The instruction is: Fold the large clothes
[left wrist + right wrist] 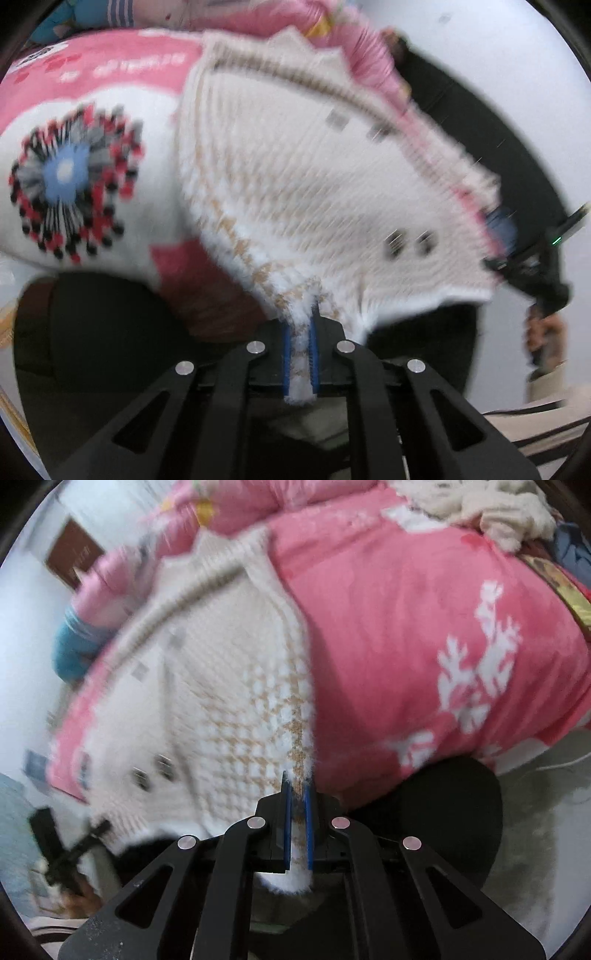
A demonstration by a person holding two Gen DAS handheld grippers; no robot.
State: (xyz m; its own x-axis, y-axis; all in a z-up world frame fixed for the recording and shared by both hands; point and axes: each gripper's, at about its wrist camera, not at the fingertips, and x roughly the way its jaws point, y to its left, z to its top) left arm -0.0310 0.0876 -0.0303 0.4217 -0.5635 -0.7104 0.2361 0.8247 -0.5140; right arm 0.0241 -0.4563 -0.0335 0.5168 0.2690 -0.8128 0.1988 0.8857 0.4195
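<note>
A fluffy white knit cardigan point(314, 177) with a beige check pattern and dark buttons lies spread over a pink bed cover, its near edge lifted. My left gripper point(300, 321) is shut on that white hem, the fabric pinched between its blue pads. In the right wrist view the same cardigan point(221, 709) stretches leftward, and my right gripper point(298, 790) is shut on another part of its edge. The right gripper point(524, 258) also appears at the far right of the left wrist view, and the left gripper point(70, 845) at the lower left of the right wrist view. Both views are motion-blurred.
The pink bed cover point(424, 627) has white floral prints and a round flower motif point(74, 181). A cream garment heap point(498, 513) lies at the back right. Pink bedding point(332, 33) is bunched behind the cardigan. A black round object point(454, 812) stands below the bed edge.
</note>
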